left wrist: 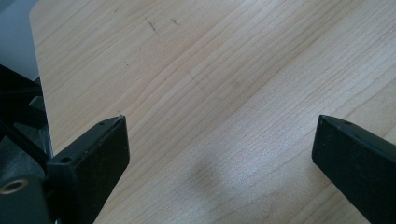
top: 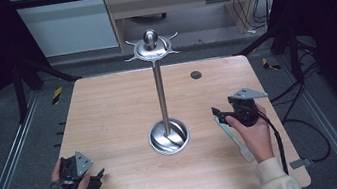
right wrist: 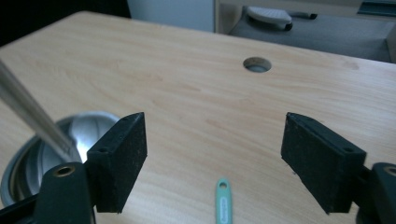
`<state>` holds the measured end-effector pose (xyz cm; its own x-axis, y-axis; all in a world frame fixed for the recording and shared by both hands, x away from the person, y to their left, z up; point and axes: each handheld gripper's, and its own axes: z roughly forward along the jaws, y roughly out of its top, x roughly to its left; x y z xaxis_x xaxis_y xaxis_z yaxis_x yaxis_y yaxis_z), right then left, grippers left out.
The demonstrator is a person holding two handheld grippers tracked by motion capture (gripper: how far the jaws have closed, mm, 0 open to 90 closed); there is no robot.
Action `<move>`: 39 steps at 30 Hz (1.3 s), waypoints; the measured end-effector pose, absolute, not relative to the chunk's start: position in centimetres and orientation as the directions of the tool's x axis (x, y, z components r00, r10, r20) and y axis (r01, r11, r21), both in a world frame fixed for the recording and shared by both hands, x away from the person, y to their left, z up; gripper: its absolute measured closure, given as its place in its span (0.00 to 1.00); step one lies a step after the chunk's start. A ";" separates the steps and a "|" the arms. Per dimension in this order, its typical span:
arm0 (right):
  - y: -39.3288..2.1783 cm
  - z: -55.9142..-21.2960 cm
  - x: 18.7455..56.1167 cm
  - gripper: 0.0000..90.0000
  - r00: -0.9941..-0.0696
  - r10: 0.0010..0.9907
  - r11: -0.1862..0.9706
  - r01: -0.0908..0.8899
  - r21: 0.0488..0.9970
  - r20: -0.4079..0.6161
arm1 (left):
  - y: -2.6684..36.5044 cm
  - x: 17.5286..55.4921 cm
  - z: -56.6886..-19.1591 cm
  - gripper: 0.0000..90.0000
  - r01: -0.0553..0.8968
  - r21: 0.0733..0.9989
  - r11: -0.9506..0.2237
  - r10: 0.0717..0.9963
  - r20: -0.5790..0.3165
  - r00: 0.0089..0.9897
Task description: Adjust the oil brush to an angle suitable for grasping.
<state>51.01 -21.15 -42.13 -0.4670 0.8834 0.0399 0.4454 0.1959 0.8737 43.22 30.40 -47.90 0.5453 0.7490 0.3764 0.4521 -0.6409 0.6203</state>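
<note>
Both grippers, L & R, fingers released, empty; R hovers over green utensil, prob. lining up a grab.

The table is pale wood with fine grain; between the black jaws lies a mint-green handle; left, a shiny silver stand.
</note>
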 end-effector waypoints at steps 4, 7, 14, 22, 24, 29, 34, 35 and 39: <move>-19.7 -43.2 51.1 0.40 -0.516 0.855 0.323 0.456 0.829 -0.049 | 30.5 43.2 -47.9 0.04 0.452 0.621 -0.640 0.750 0.377 0.543; -18.8 -43.8 51.1 0.47 -0.558 0.825 0.396 0.459 0.795 -0.088 | 30.5 43.3 -47.9 0.04 0.453 0.621 -0.640 0.750 0.376 0.544; -17.4 -45.1 50.9 0.63 -0.636 0.763 0.504 0.469 0.725 -0.119 | 30.4 43.2 -47.9 0.04 0.453 0.619 -0.641 0.749 0.376 0.546; -16.2 -46.6 50.9 0.94 -0.698 0.704 0.595 0.477 0.647 -0.133 | 30.4 43.3 -48.0 0.04 0.455 0.617 -0.643 0.747 0.375 0.548; -16.3 -46.8 51.0 0.98 -0.695 0.707 0.596 0.483 0.641 -0.134 | 30.4 43.3 -47.9 0.04 0.455 0.615 -0.644 0.746 0.376 0.549; -16.7 -47.1 51.2 1.00 -0.676 0.724 0.592 0.504 0.629 -0.140 | 30.4 43.3 -48.0 0.04 0.454 0.615 -0.645 0.746 0.376 0.550; -17.4 -47.5 51.6 1.00 -0.631 0.762 0.566 0.541 0.623 -0.144 | 30.4 43.3 -48.0 0.04 0.455 0.615 -0.644 0.746 0.375 0.550; -17.9 -47.7 51.8 1.00 -0.607 0.779 0.558 0.558 0.614 -0.157 | 30.4 43.3 -48.0 0.04 0.455 0.615 -0.644 0.746 0.375 0.550; -18.6 -47.9 52.0 1.00 -0.573 0.804 0.537 0.584 0.608 -0.160 | 30.4 43.3 -47.9 0.04 0.456 0.613 -0.646 0.745 0.374 0.552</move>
<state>52.04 -18.55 -47.95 -0.5731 0.8037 -0.1599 0.5840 0.5375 0.6084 43.27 30.39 -47.94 0.5524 0.7450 0.3741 0.4558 -0.6456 0.6127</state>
